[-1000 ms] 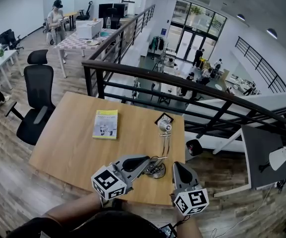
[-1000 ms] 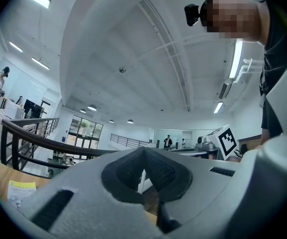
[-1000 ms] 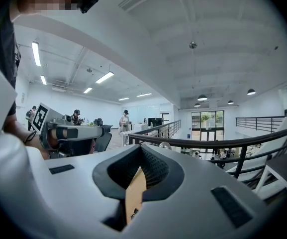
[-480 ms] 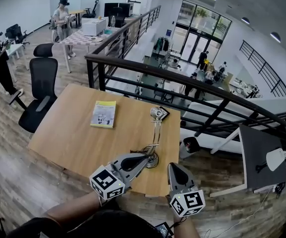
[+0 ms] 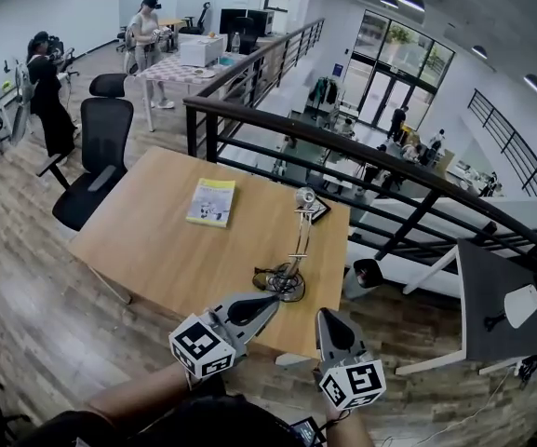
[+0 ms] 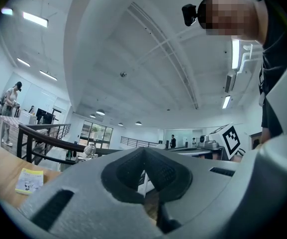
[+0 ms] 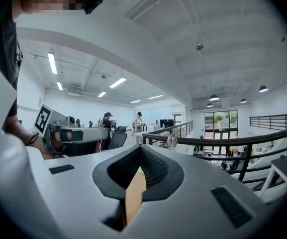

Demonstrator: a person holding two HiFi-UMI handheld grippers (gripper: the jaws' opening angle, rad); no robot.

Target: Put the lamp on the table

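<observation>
Wooden floorboards surround a light wooden table (image 5: 156,259) that stands against a dark railing (image 5: 277,124) at the edge of an upper level, with a lower hall beyond it. On the table's near right part stands the lamp (image 5: 291,268): its round base sits on the tabletop with a dark cord (image 5: 264,278) coiled at its left, and a thin stem rises toward the far side to a small round head close to the far right edge. A dark square object (image 5: 319,212) lies flat just beside that head. A yellow book (image 5: 212,201) lies flat toward the far middle of the table, well apart from the lamp. A black chair (image 5: 100,156) stands at the table's left, and a white desk (image 5: 491,296) stands off to the right.

The left gripper (image 5: 270,301) hangs over the table's near edge, its tip pointing at the lamp base from just beside it; whether it touches the base cannot be told. In the left gripper view its jaws are pressed together (image 6: 144,156) with nothing between them. The right gripper (image 5: 325,315) is over the table's near right corner, right of the lamp base and apart from it. Its jaws are likewise pressed together and empty (image 7: 141,151).
</observation>
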